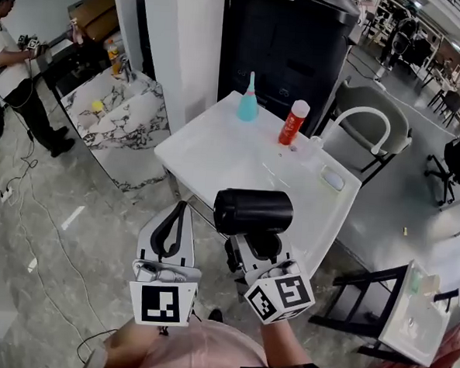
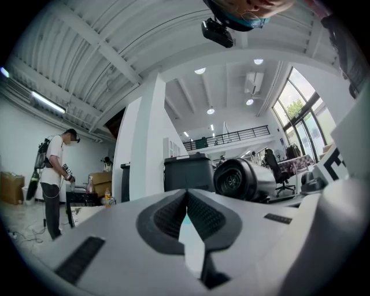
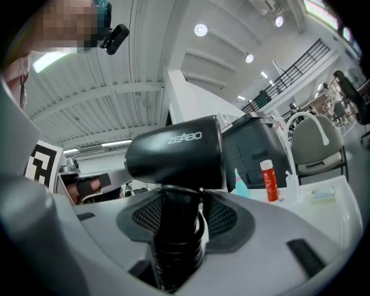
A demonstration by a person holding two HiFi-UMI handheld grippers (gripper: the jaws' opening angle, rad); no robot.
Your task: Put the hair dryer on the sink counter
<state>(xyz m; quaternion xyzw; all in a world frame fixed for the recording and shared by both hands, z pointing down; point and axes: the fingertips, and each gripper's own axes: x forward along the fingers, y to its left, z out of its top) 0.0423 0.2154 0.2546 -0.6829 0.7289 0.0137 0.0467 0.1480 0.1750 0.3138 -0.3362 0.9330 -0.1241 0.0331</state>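
Note:
My right gripper (image 1: 261, 240) is shut on the handle of a black hair dryer (image 1: 253, 212), whose barrel lies level above the jaws. It hangs over the near edge of the white sink counter (image 1: 216, 151), clear of the surface. In the right gripper view the hair dryer (image 3: 176, 153) fills the centre, its ribbed handle clamped in the right gripper (image 3: 182, 202), with the counter (image 3: 300, 202) beyond. My left gripper (image 1: 174, 229) is beside it on the left, shut and empty. In the left gripper view the left gripper (image 2: 186, 196) has its pads together, and the hair dryer (image 2: 243, 179) shows to the right.
A teal bottle (image 1: 248, 99), a red bottle (image 1: 293, 122) and a soap dish (image 1: 333, 178) stand at the counter's far side. Behind are a black bin (image 1: 289, 43) and a chair (image 1: 369, 126). A marble counter (image 1: 118, 114) and a person (image 1: 16, 65) are at left, a black stool (image 1: 371, 297) at right.

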